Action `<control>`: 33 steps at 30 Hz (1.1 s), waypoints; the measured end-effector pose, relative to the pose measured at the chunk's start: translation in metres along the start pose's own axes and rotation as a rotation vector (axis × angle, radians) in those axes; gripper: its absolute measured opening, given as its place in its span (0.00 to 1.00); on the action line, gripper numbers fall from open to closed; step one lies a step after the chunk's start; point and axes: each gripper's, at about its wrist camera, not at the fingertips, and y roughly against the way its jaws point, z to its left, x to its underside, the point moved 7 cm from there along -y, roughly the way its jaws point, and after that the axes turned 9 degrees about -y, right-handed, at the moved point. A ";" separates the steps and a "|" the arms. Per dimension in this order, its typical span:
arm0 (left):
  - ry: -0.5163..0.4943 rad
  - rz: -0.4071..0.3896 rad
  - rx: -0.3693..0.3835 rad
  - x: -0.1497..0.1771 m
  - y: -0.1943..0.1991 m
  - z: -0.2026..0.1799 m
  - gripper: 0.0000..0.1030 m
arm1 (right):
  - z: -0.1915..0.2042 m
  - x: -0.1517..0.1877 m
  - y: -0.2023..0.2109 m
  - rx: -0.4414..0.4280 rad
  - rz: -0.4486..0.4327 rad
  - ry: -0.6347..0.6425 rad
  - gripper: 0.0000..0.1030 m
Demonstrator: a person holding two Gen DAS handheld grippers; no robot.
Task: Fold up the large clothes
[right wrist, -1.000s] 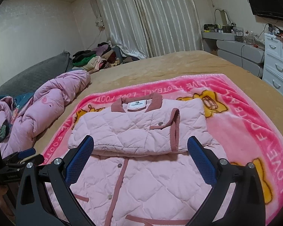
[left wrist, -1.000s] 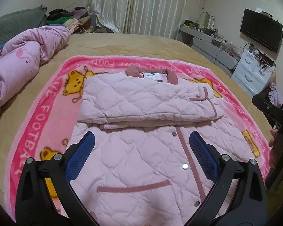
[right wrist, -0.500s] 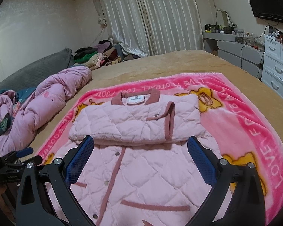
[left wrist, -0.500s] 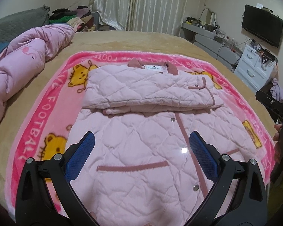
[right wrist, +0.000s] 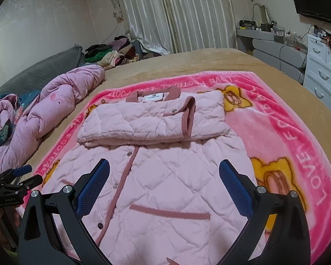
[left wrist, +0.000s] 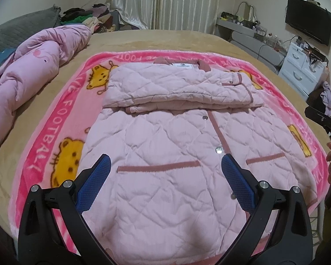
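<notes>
The pink quilted jacket lies mid-frame on a pink blanket reading "FOOTBALL", sleeves folded over its chest, label too small to read, both grippers' fingers apart and empty.

Tan bed, pink blanket, duvet

Jacket lies flat on a blanket, which lies on the bed. Collar end at 12 o'clock, hem at 6 o'clock. Sleeves lie folded across the jacket's upper part, just before the collar. Bundled quilt on the bed at 9 to 10 o'clock, beside the blanket. Clothes pile at 11 o'clock behind the quilt. Curtains at 12 o'clock beyond the bed. Drawer unit at 2 o'clock, off the bed.
</notes>
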 end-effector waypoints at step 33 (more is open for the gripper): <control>0.069 0.139 -0.121 0.078 -0.007 0.042 0.91 | -0.040 0.054 0.004 0.059 0.115 0.003 0.96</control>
